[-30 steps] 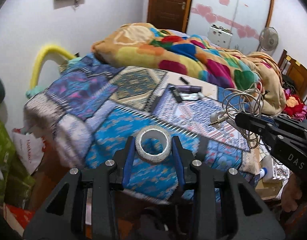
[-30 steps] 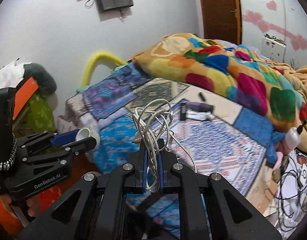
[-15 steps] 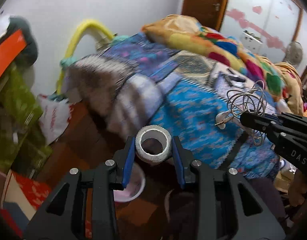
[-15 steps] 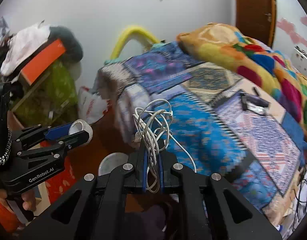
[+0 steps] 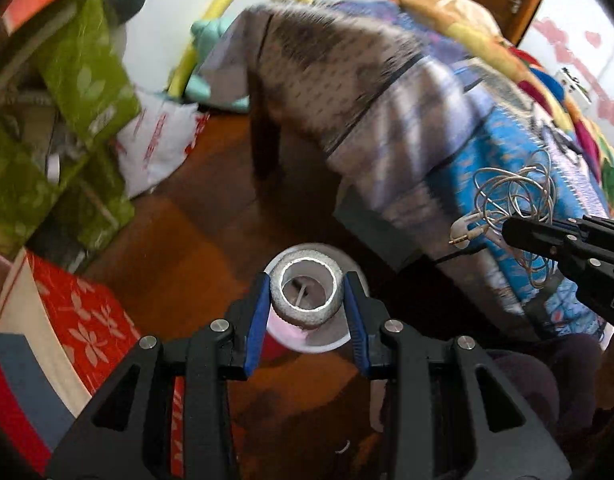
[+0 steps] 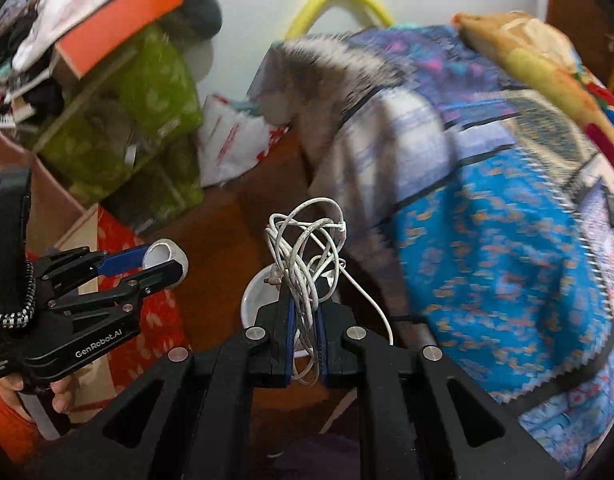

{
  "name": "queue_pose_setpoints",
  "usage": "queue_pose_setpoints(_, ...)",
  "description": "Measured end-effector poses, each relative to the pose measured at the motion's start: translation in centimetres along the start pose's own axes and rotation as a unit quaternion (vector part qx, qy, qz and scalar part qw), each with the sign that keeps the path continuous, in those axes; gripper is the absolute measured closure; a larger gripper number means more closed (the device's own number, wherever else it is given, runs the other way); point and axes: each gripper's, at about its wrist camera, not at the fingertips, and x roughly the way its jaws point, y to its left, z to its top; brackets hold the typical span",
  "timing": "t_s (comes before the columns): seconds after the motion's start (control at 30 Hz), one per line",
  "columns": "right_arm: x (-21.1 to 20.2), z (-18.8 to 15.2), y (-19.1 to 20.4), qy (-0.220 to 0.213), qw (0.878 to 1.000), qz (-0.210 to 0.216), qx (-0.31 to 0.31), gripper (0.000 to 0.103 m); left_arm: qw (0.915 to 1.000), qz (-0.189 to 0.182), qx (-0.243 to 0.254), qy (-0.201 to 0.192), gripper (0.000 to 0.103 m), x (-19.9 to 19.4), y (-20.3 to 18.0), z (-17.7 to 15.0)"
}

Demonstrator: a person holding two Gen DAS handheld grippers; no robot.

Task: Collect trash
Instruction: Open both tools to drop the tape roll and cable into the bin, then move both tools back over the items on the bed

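My left gripper [image 5: 307, 300] is shut on a grey-white tape roll [image 5: 285, 304], held above a white round bin [image 5: 347, 332] on the brown floor. The roll also shows in the right wrist view [image 6: 167, 254]. My right gripper [image 6: 305, 312] is shut on a tangled white earphone cable [image 6: 303, 248], held over the same bin [image 6: 257, 300]. The cable also shows at the right of the left wrist view [image 5: 515, 196], beside the bed.
A bed with a blue patterned cover [image 6: 487, 240] hangs close on the right. Green boxes [image 5: 79, 80], a white plastic bag [image 5: 159, 144] and a red floral box [image 5: 83, 316] crowd the left. A yellow tube [image 6: 339, 0] leans on the wall.
Both grippers have swung left and down, from over the bed to above the floor bin. Each still holds its item.
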Motion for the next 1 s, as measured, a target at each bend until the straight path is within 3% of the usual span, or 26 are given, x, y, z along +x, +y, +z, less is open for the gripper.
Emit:
queue_pose_setpoints(0.23,5.8,0.8,1.5,0.069,0.997,0.032,-0.019,0.092,0.9985,0.006,-0.037,0.040,0.067,4.0,2.8,-1.1)
queue_pose_setpoints(0.4,8.2,1.4,1.5,0.105,0.992,0.064,-0.013,0.068,0.9972,-0.005,-0.050,0.055,0.067,5.8,3.1,-0.9)
queue_pose_setpoints(0.67,7.5,1.7,0.5,0.096,0.994,0.046,-0.015,0.067,0.9962,-0.028,-0.046,0.070,0.064,7.3,1.2,0.6)
queue_pose_setpoints(1.0,5.6,1.5,-0.1,0.075,0.997,0.025,-0.025,0.067,0.9970,-0.006,-0.033,0.070,0.063,6.2,-0.3,1.0)
